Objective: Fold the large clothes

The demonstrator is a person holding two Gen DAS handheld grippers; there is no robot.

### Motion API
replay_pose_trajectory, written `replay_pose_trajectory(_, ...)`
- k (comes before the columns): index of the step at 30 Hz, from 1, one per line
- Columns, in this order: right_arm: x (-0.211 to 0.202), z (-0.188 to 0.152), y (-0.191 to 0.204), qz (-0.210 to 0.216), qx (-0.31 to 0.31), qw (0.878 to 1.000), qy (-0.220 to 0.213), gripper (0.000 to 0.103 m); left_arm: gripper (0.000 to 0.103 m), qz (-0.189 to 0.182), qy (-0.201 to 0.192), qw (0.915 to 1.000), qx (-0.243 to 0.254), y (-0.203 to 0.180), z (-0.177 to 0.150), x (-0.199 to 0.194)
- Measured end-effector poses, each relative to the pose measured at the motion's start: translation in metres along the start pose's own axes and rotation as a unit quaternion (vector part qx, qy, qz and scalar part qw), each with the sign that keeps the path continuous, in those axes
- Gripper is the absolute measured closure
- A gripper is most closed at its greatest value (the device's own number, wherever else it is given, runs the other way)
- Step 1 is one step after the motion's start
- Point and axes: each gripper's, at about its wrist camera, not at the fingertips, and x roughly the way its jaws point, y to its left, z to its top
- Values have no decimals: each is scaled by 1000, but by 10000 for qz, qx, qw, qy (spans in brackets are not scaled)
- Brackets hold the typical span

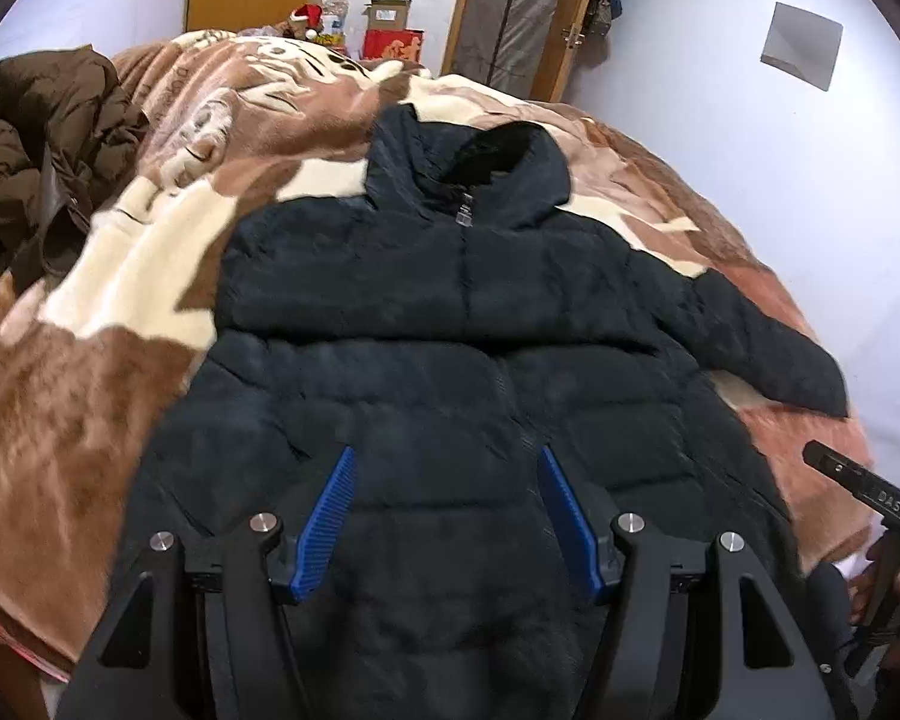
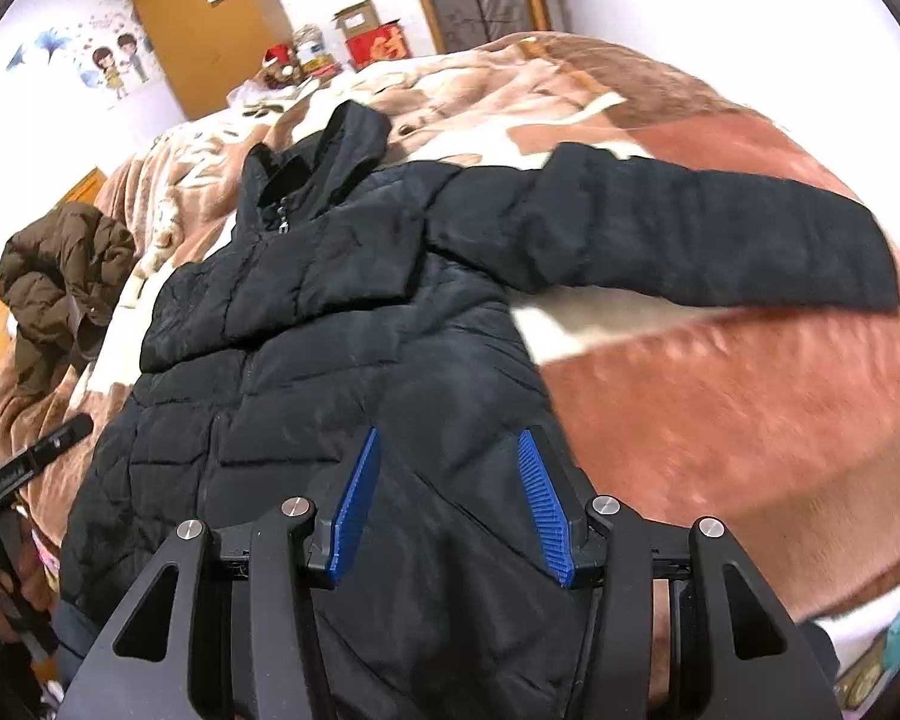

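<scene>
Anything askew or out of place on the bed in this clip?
The black jacket lies lopsided: one sleeve stretches out across the blanket, the other is not spread out. A brown coat sits crumpled at the bed's edge.

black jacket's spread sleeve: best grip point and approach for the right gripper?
Probably the cuff end of the sleeve on the black jacket. It lies flat and outstretched on the blanket, so bring the open right gripper from the outer side and pinch the free edge.
</scene>
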Motion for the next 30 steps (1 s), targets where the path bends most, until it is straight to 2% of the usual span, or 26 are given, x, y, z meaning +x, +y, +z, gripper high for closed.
replay_pose_trajectory(3,-9,-3,-16,-62,190,9997,-146,54,38,16,-29,10000,8,-10,-6,-5)
replay_pose_trajectory(11,-8,3,-60,-355,683,9968,-194,54,38,146,-81,9992,368,-33,-6,-3)
replay_pose_trajectory(18,7,18,-113,-610,1177,9909,-227,54,38,8,167,9991,393,-42,4,22)
replay_pose_trajectory(21,19,29,-143,-624,1521,9860,-266,54,38,-4,112,9987,498,-50,13,34)
replay_pose_trajectory(24,34,39,-173,-611,1861,9803,-258,42,38,39,104,9984,562,-56,26,49)
replay_pose_trajectory(30,69,51,-228,-513,2633,9630,-239,41,38,175,150,9982,551,-56,42,78)
